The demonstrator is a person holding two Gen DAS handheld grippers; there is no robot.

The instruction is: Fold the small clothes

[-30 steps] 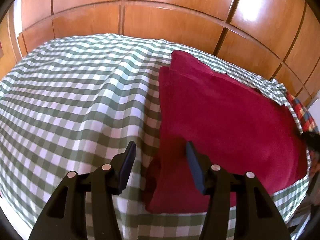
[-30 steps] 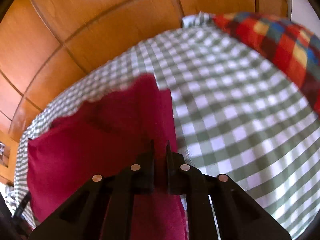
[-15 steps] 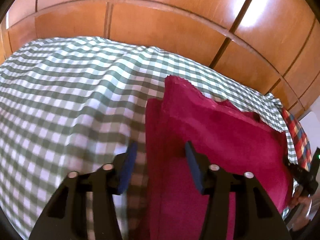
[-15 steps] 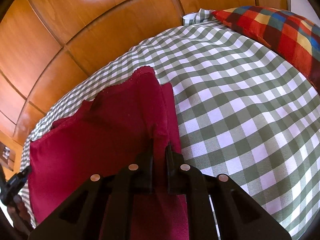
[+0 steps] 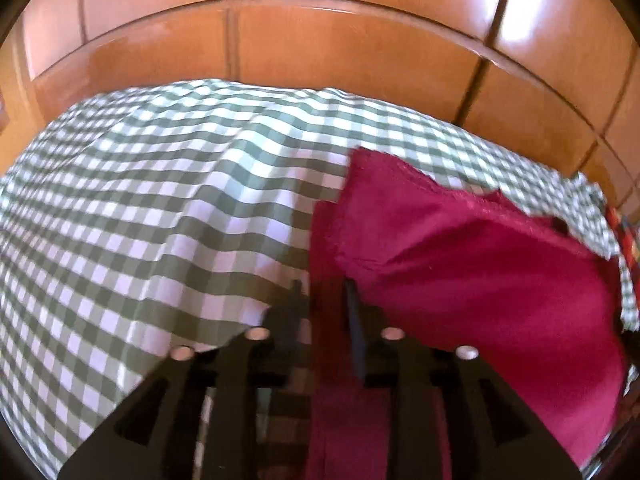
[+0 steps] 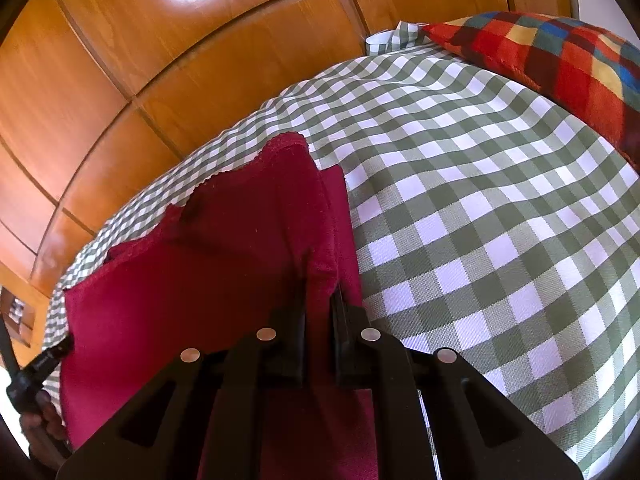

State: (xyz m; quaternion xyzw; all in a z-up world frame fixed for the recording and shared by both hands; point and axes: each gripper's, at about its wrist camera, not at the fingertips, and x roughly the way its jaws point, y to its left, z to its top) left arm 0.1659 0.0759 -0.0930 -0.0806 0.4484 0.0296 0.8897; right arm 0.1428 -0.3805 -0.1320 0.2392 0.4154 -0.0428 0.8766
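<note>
A dark red cloth (image 5: 460, 280) lies folded in layers on the green-and-white checked bed cover (image 5: 160, 220). My left gripper (image 5: 324, 292) straddles its left edge; the jaws are closing, and the strip of red fabric fills the narrow gap between them. In the right wrist view the same red cloth (image 6: 200, 280) spreads to the left, and my right gripper (image 6: 320, 300) is shut on its right-hand edge, which is pinched up into a small ridge. The left-hand tool (image 6: 32, 376) and a hand (image 6: 44, 420) show at that view's lower left.
Wooden panelled doors (image 5: 320, 40) rise just behind the bed. A pillow (image 6: 540, 52) in red, blue and yellow checks lies at the far right of the checked cover (image 6: 480, 200). Broad checked fabric stretches left of the cloth.
My left gripper slid along onto the cloth's left edge and its jaws narrowed from wide apart to close around the fabric. The right gripper kept its pinch and hardly moved.
</note>
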